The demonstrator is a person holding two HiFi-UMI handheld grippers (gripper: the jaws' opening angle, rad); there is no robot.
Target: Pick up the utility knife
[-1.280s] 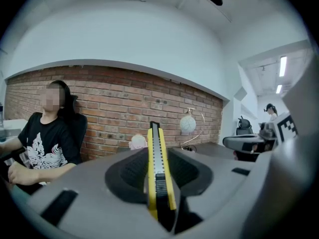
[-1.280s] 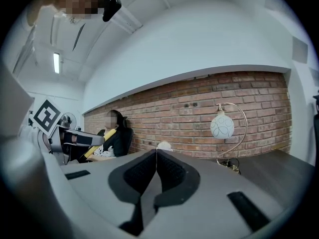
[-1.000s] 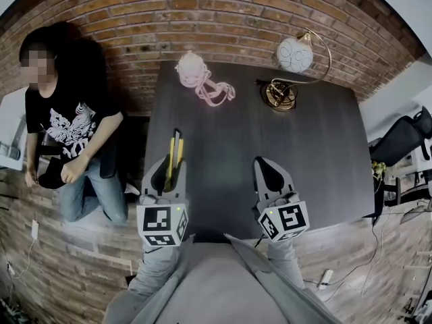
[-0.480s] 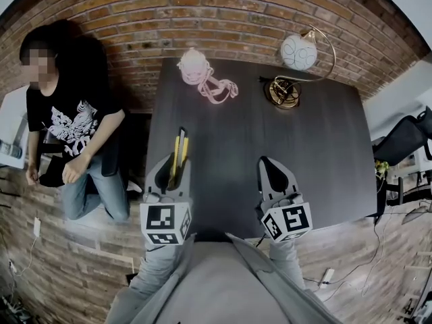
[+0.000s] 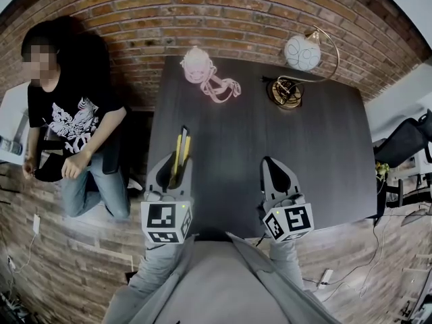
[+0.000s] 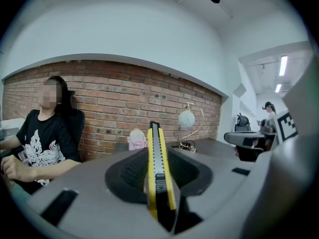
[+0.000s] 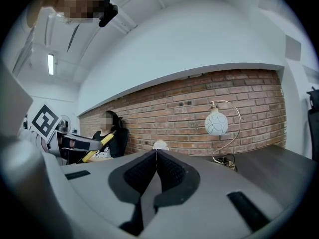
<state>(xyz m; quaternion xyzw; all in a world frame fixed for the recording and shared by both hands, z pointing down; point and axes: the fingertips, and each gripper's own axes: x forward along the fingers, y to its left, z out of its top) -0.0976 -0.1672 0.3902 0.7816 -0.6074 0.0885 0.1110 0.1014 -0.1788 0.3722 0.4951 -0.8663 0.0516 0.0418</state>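
The utility knife (image 5: 180, 151) is yellow and black, and it is clamped between the jaws of my left gripper (image 5: 174, 171), which is shut on it above the near left part of the dark table (image 5: 304, 147). In the left gripper view the utility knife (image 6: 158, 171) sticks out forward between the pads, its tip pointing toward the brick wall. The left gripper (image 6: 158, 183) grips it by the rear part. My right gripper (image 5: 275, 174) hovers over the table's near right part, shut with nothing in it. Seen from its own camera, the right gripper (image 7: 156, 156) has its pads pressed together.
A pink cloth-like object (image 5: 202, 73) lies at the table's far edge. A gold lamp with a white globe (image 5: 297, 59) stands at the back right. A person in a black T-shirt (image 5: 64, 123) sits left of the table. A black chair (image 5: 405, 140) stands at the right.
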